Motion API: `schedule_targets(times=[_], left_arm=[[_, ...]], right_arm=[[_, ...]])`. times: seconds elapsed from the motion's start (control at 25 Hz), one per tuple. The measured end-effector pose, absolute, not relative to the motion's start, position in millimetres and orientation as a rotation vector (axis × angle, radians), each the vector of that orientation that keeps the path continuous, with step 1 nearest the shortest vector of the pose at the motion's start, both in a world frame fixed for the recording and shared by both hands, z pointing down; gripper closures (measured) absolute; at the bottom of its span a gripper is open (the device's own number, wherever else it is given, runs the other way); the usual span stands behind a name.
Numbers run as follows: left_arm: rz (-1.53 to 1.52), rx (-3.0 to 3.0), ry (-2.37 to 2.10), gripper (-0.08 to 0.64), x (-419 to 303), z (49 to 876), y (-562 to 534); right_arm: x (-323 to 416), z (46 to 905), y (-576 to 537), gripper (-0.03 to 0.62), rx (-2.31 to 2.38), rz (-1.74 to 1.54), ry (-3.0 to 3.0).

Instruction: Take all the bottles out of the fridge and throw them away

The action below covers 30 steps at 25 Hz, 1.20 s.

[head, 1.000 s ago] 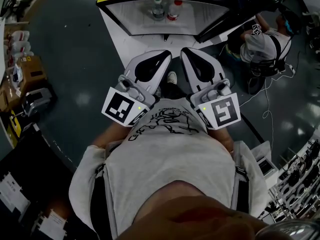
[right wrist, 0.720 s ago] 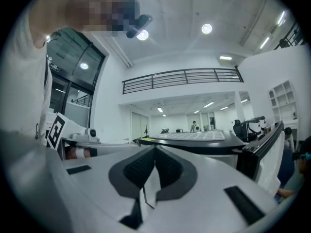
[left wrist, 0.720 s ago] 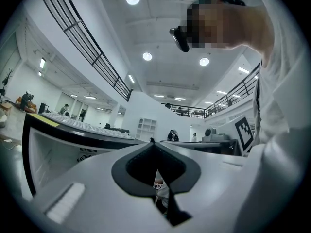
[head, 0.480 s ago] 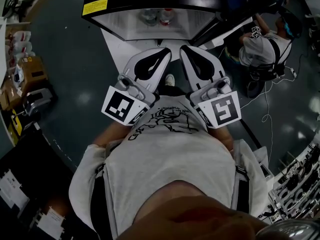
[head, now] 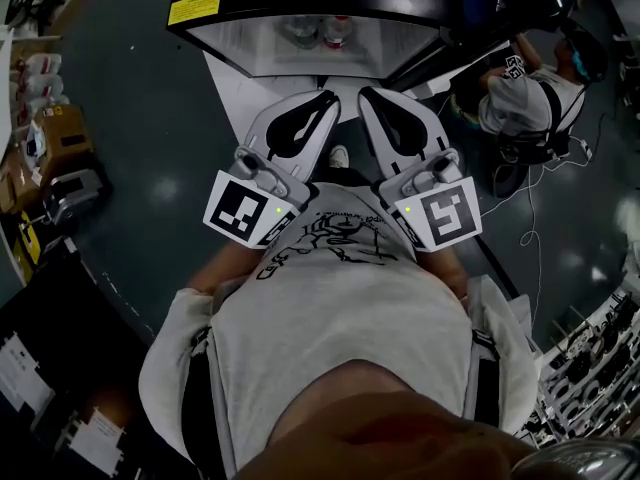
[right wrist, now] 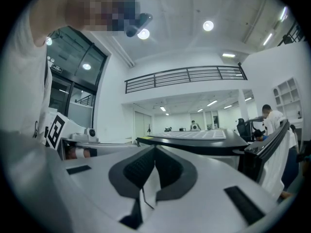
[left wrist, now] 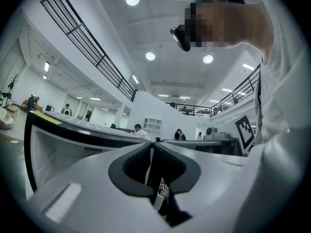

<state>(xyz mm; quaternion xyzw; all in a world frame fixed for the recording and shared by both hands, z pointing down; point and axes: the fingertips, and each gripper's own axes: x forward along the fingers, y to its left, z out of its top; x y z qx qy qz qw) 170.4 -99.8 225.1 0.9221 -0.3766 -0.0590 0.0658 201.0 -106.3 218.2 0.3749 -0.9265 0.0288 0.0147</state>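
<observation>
left gripper point(head: 326, 98) and right gripper point(head: 367, 98), jaws closed, empty, face open fridge point(head: 245, 46) with 2 bottles point(head: 337, 31).

Fridge point(head: 270, 6) cut off by top edge; bottles point(head: 337, 31) inside too small/blurry to ID or count.

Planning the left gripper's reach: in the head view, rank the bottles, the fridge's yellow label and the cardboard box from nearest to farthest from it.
1. Bottles, inside the open fridge, just ahead of the left gripper.
2. Yellow label, on the fridge's top left corner.
3. Cardboard box, at the far left edge.
</observation>
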Motion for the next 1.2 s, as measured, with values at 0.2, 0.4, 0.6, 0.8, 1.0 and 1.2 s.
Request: schedule_targets(times=[0.2,0.4,0.6,0.8,1.0,1.2], left_arm=[[-0.169,2.789,-1.128,0.548,155.6,230.3,-103.2],[-0.144,2.793,-1.134,0.541,145.8,240.3,-110.7],[-0.121,2.773,-1.160,0.517,134.8,256.3,-122.7],[-0.111,2.769,-1.193,0.501,127.6,272.6,-136.0],[-0.121,2.771,-1.223,0.492,124.5,287.9,-149.2],[-0.092,2.786,-1.249,0.487,123.8,303.4,-160.9]], right_arm=[[185.9,221.1,-109.6,0.583,1.183,0.087,-2.876],[172.6,228.3,-112.3,0.583,1.178,0.080,-2.866],[164.6,239.6,-120.2,0.583,1.189,0.068,-2.849],[162.8,257.9,-128.6,0.583,1.202,0.065,-2.824],[166.3,273.7,-138.9,0.583,1.254,0.050,-2.803],[165.2,287.8,-146.8,0.583,1.246,0.045,-2.787]])
